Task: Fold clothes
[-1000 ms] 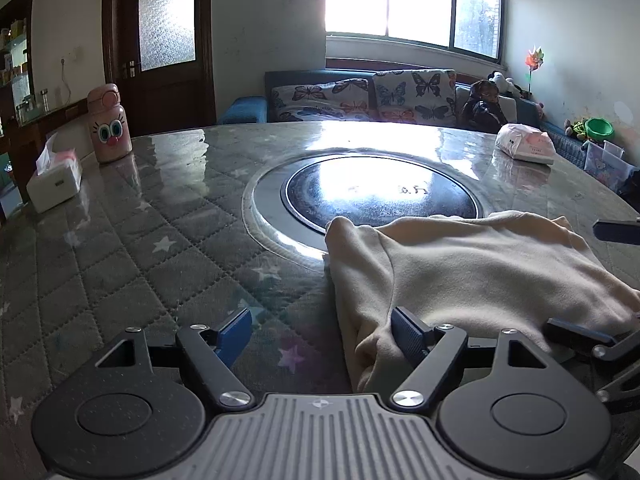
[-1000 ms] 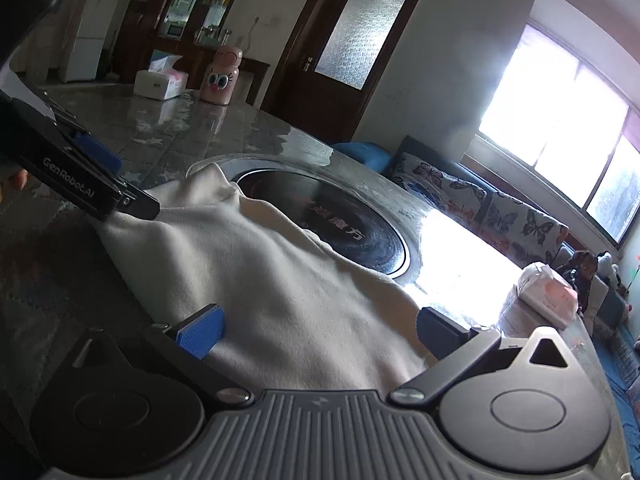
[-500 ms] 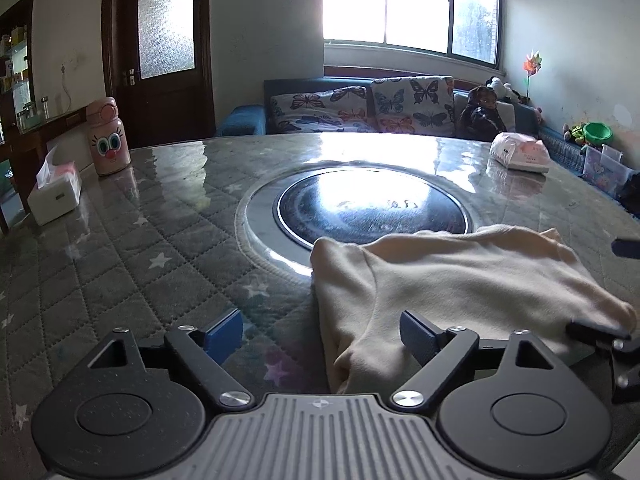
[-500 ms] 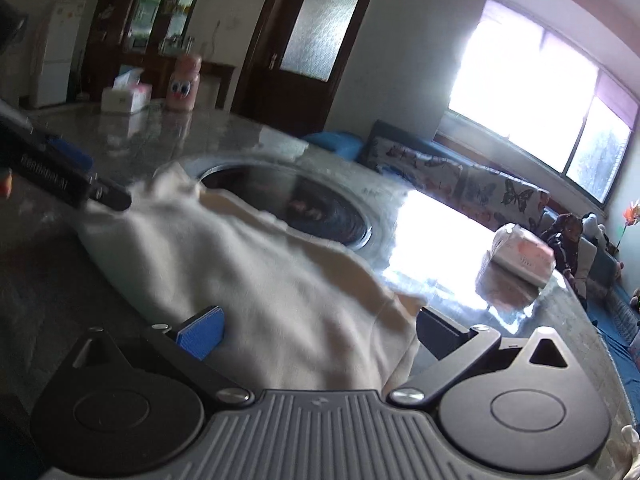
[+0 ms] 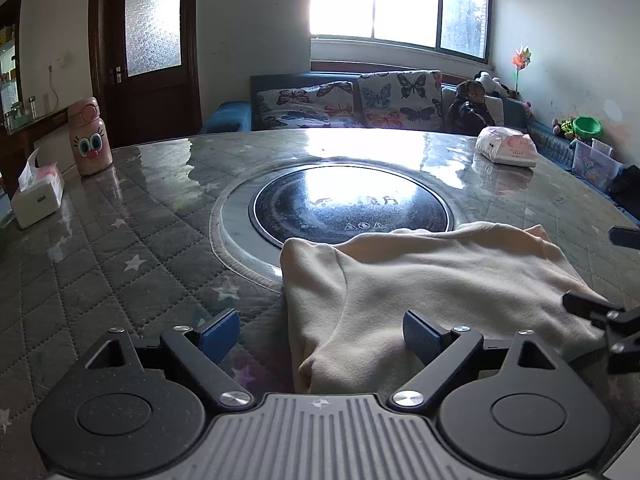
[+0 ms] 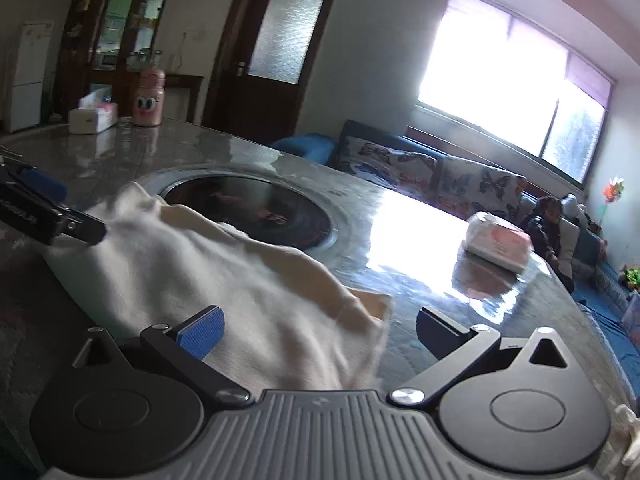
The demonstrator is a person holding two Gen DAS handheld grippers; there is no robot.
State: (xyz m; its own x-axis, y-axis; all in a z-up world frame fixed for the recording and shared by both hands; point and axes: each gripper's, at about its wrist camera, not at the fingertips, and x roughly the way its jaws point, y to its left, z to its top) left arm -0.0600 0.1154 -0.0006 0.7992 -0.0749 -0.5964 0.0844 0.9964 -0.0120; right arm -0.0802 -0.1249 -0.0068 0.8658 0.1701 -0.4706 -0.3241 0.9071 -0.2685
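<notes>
1. Left wrist view: cream soft-knit garment (image 5: 432, 280) lies flat on grey quilted star-print table cover (image 5: 100, 248), far edge overlapping the round black glass hotplate (image 5: 352, 204). Left gripper (image 5: 320, 328) jaws spread, straddling the near-left cloth corner, pinching nothing. Right gripper (image 5: 600, 312) sits at the garment's right edge.
2. Right wrist view: right gripper (image 6: 320, 328) jaws spread wide over the garment's (image 6: 200, 264) near-right corner, not closed on it; picture partly blurred.
3. Step, judged: between folds, both tools lined up on the near hem corners.
4. Next, judged: close each jaw on its corner, lift together, carry toward the far edge.
5. Pink cartoon-face bottle (image 5: 89, 136) and white tissue box (image 5: 38, 196) stand well apart from the cloth.
</notes>
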